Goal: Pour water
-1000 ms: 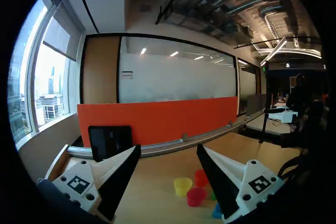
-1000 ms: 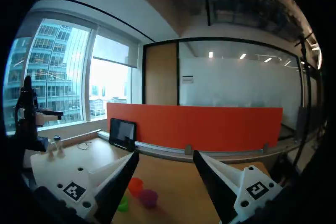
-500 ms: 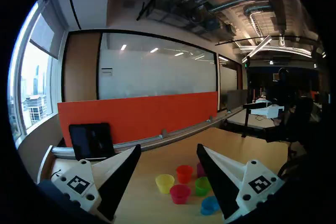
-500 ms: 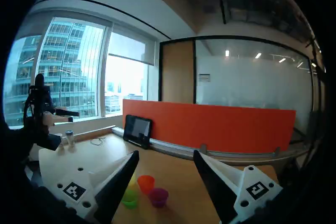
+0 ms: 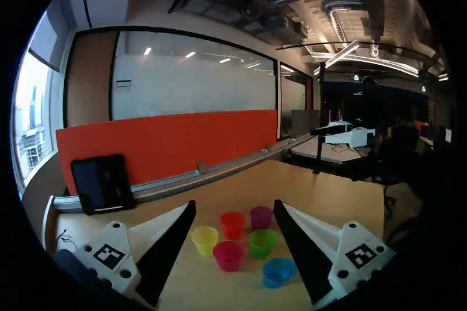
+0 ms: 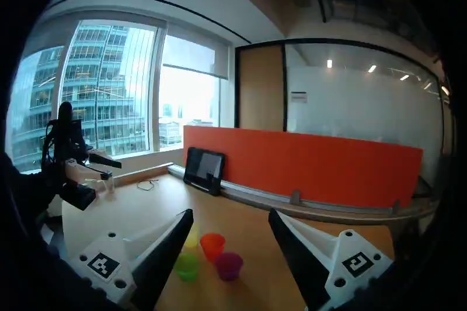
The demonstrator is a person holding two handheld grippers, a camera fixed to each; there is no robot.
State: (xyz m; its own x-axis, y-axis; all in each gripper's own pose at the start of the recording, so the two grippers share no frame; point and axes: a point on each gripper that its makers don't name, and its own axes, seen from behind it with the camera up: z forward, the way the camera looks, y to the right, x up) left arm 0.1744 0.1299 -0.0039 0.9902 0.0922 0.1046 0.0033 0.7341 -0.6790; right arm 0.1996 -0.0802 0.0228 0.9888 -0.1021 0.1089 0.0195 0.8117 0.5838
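Several small coloured cups stand in a cluster on the wooden table (image 5: 327, 194): yellow (image 5: 205, 239), orange (image 5: 232, 224), purple (image 5: 261, 216), pink (image 5: 228, 255), green (image 5: 263, 242) and blue (image 5: 278, 271). My left gripper (image 5: 233, 203) is open above and short of them, holding nothing. My right gripper (image 6: 230, 212) is also open and bare, with the orange cup (image 6: 212, 245), purple cup (image 6: 229, 265) and green cup (image 6: 187, 265) between its fingers, lower down. At the far left of the right gripper view the other gripper (image 6: 76, 162) hangs over the table edge, with a small clear bottle (image 6: 107, 181) beside it.
An orange partition (image 5: 169, 139) runs along the table's back, with a dark tablet (image 5: 102, 182) leaning against it. A thin cable (image 6: 149, 184) lies near the window side. Large windows (image 6: 111, 101) are on the left. More desks (image 5: 350, 136) stand beyond the table's right end.
The left gripper view has swung right and tipped down, bringing the whole cup cluster into sight. The right gripper view has swung slightly left, and more of the cups show. Both grippers stay open.
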